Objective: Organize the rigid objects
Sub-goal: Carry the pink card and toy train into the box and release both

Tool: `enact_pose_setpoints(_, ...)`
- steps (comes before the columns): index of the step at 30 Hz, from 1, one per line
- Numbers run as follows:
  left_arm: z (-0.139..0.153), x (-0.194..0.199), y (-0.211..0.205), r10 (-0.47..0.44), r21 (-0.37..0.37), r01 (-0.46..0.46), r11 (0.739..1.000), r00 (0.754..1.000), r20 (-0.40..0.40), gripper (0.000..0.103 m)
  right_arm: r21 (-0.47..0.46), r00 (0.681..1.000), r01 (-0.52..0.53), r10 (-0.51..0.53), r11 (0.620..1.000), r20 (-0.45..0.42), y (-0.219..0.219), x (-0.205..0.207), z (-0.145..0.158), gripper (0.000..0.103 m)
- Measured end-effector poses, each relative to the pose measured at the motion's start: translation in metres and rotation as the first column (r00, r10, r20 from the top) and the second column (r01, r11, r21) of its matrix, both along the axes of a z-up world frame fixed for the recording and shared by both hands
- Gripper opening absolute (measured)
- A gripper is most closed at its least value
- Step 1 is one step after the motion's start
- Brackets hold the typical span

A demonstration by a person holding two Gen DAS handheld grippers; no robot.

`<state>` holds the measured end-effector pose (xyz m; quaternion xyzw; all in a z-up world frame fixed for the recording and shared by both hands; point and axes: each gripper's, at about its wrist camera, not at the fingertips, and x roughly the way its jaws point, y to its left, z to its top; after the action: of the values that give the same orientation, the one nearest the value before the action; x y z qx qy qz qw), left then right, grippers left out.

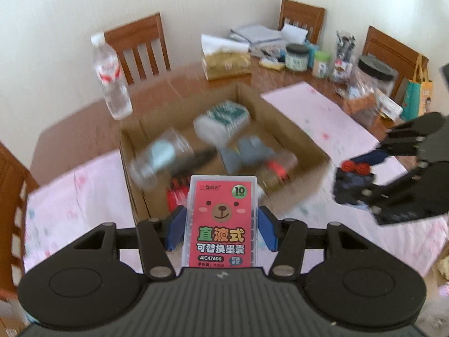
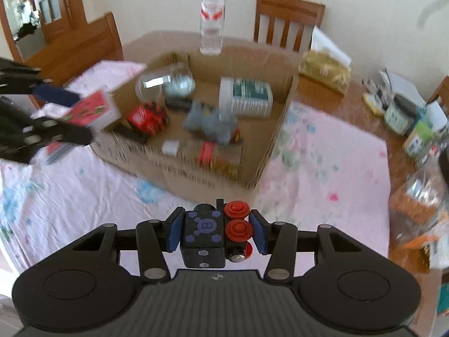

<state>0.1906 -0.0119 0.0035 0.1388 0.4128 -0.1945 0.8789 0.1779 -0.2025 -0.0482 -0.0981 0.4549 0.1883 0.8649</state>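
So on my end both grippers have something. The left gripper (image 1: pixel 221 226) has its jaws pinched on the long sides of a clear plastic case with a pink bear label (image 1: pixel 221 221), held up above the near edge of the open brown cardboard box (image 1: pixel 297 132). The right gripper (image 2: pixel 216 231) has its jaws clamped on a dark navy toy block with two red round knobs (image 2: pixel 216 233), hanging over the pink floral cloth (image 2: pixel 322 157) just in front of the same box.

Counting what I can: one box on the wooden counter (image 1: pixel 84 123), and inside it one white jar with a green label (image 2: pixel 245 97), one clear glass jar lying on its side (image 2: pixel 165 84), one red toy vehicle (image 2: pixel 147 120) and one grey lump (image 2: pixel 213 123). The rest in there is too blurry to count. One clear water bottle (image 1: pixel 110 77) stands behind the box.
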Motion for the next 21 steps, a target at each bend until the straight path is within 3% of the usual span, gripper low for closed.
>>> enact_pose_setpoints(3, -0.004, 0.020, -0.002, 0.017, 0.007, -0.017, 1.000, 0.999, 0.029, 0.055, 0.012, 0.999, -0.009, 0.009, 1.000, 0.038, 0.001, 0.007, 0.017, 0.054)
enact_pose_setpoints(7, -0.017, 0.039, 0.000, 0.053, -0.029, -0.053, 0.998, 0.999, 0.011, 0.056, 0.022, 0.997, -0.002, 0.000, 1.000, 0.073, 0.004, 0.022, 0.025, 0.054)
enact_pose_setpoints(9, -0.020, 0.039, 0.002, 0.073, -0.048, -0.073, 0.996, 0.997, 0.003, 0.069, 0.025, 0.996, 0.000, -0.002, 1.000, 0.086, 0.006, 0.031, 0.027, 0.054)
enact_pose_setpoints(11, -0.019, 0.033, 0.005, 0.094, -0.067, -0.091, 0.994, 0.995, 0.032, 0.098, 0.030, 0.996, 0.000, -0.003, 1.000, 0.093, 0.008, 0.040, 0.028, 0.054)
enact_pose_setpoints(14, -0.013, 0.021, 0.008, 0.119, -0.089, -0.110, 0.990, 0.988, 0.100, 0.100, 0.036, 0.995, 0.004, -0.007, 0.999, 0.095, 0.013, 0.060, 0.027, 0.054)
enact_pose_setpoints(21, -0.006, 0.002, 0.019, 0.249, -0.129, -0.236, 0.963, 0.963, 0.105, 0.102, 0.057, 0.994, 0.064, -0.069, 0.996, 0.080, 0.020, 0.113, 0.012, 0.054)
